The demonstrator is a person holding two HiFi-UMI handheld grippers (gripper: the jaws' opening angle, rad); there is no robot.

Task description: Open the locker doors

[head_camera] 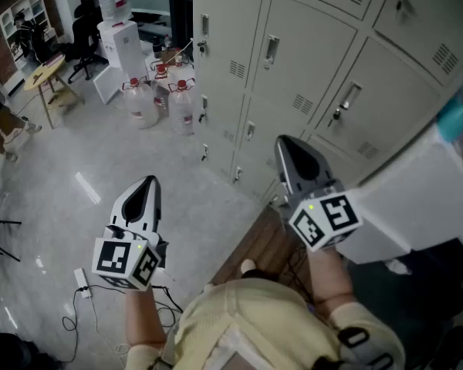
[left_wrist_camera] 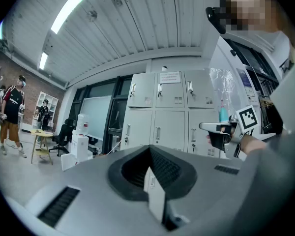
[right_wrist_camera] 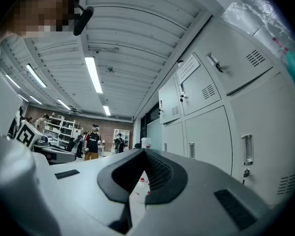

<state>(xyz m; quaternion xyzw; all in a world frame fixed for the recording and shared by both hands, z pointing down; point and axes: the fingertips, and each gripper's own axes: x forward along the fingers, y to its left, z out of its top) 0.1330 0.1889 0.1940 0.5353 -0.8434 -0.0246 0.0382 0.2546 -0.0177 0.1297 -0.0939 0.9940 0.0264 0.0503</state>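
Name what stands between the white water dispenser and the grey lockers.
Clear plastic red-capped water jugs stand between the white water dispenser and the grey metal lockers, shown in the head view.

Cool, even indoor light falls from ceiling strip lamps (left_wrist_camera: 71, 6) overhead, brightest in both gripper views. The head view is dimmer and darkest at near right. The glossy floor (head_camera: 85, 187) bears pale streaks of glare, and shadows are faint and soft. Both gripper views are fisheye, with black corners and lockers (right_wrist_camera: 211, 107) that bow towards the edges. The nearest foreground is soft, the far room sharper.
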